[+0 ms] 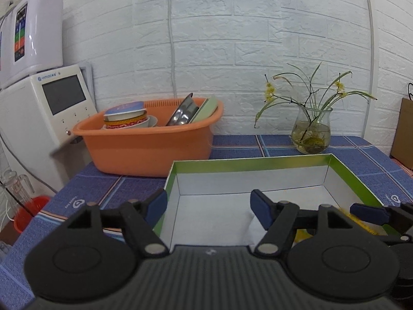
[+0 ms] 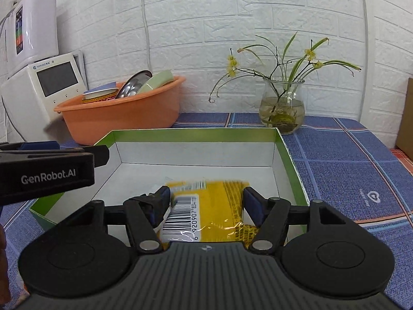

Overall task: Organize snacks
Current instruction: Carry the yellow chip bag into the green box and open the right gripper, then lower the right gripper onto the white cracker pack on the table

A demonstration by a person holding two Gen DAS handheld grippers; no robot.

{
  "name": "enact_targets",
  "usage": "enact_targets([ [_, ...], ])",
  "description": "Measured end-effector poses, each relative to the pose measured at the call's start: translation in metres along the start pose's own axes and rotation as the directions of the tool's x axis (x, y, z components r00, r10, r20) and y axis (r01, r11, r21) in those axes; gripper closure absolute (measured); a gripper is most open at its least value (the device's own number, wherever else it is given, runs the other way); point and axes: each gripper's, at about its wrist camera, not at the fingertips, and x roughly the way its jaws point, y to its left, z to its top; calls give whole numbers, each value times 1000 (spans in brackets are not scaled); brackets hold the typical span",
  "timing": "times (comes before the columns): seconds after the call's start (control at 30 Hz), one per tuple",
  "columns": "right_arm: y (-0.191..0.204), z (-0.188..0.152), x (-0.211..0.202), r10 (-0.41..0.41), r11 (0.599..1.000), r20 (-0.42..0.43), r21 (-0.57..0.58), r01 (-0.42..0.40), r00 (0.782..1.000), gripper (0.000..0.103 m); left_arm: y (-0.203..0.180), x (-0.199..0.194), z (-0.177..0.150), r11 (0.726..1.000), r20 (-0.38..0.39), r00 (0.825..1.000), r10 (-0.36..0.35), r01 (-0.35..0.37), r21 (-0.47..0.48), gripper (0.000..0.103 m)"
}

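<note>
box (image 2: 286,149) green rim, white inside | snack packet (image 2: 222,206) yellow | basin (image 1: 144,149) orange | tablecloth (image 2: 348,160) blue plaid

Box (image 2: 286,152): card, matt white inside, green band along the rim with a slight sheen.
Snack packet (image 2: 206,206): glossy yellow plastic film, wrinkled, catching highlights; white printed barcode patch.
Tablecloth (image 2: 348,160): woven blue checked cloth, coarse, matt.
Basin (image 1: 144,149): orange plastic, smooth, dull sheen.
Dishes in the basin (image 1: 184,112): one polished metal, mirror-bright; others glazed, ceramic-looking.
Vase (image 2: 282,108): clear glass, smooth, holding water.
Wall (image 1: 232,38): white, brick-embossed, rough, matt.
Appliance (image 1: 38,25): glossy white plastic.
Right gripper (image 2: 206,201): matt black plastic, ribbed body, blue pads, small metal pins.
</note>
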Motion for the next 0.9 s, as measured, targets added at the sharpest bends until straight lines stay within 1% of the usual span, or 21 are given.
enact_targets([
  [0.1, 0, 1, -3, -6, 1000, 26, -3, 6, 1000, 0, 3, -2, 2, 1000, 0, 1000, 6, -6, -8, 30],
  [0.23, -4, 8, -16, 13, 1000, 69, 13, -14, 998, 0, 6, -13, 6, 1000, 14, 1000, 15, -15, -5, 28],
  [0.3, -9, 14, -32, 21, 999, 114, 28, -24, 993, 0, 10, -26, 9, 1000, 28, 999, 22, -23, 4, 26],
  [0.4, -24, 21, -68, 38, 996, 185, 78, -53, 982, 0, 19, -47, 10, 999, 28, 999, 30, -30, 16, 23],
  [0.47, -36, 18, -88, 74, 991, 199, 91, -94, 977, 0, 26, -61, 9, 999, 26, 999, 29, -30, 16, 19],
  [0.5, -41, 16, -96, 96, 990, 187, 80, -112, 978, 0, 29, -69, 6, 999, 27, 999, 33, -33, 15, 12],
  [0.53, -46, 14, -105, 107, 991, 164, 62, -119, 981, 0, 32, -77, 0, 999, 24, 999, 35, -35, 26, 6],
  [0.57, -51, 11, -114, 101, 993, 146, 51, -109, 984, 0, 34, -86, -7, 998, 27, 999, 46, -47, 39, 0],
  [0.63, -64, 2, -134, 66, 996, 135, 51, -74, 989, 0, 37, -106, -27, 997, 42, 997, 59, -61, 53, 0],
  [0.7, -80, -11, -152, 35, 996, 135, 79, -46, 990, 0, 41, -122, -48, 997, 36, 997, 62, -64, 50, 0],
  [0.77, -98, -29, -168, 8, 989, 136, 146, -28, 991, 0, 46, -132, -67, 997, 5, 997, 80, -80, 20, 0],
  [0.8, -107, -39, -175, -7, 981, 130, 195, -18, 991, 0, 48, -135, -77, 997, -8, 997, 77, -77, 2, 0],
  [0.9, -130, -72, -186, -49, 944, 97, 329, 15, 994, 0, 57, -138, -99, 997, -60, 996, 64, -66, -36, 0],
])
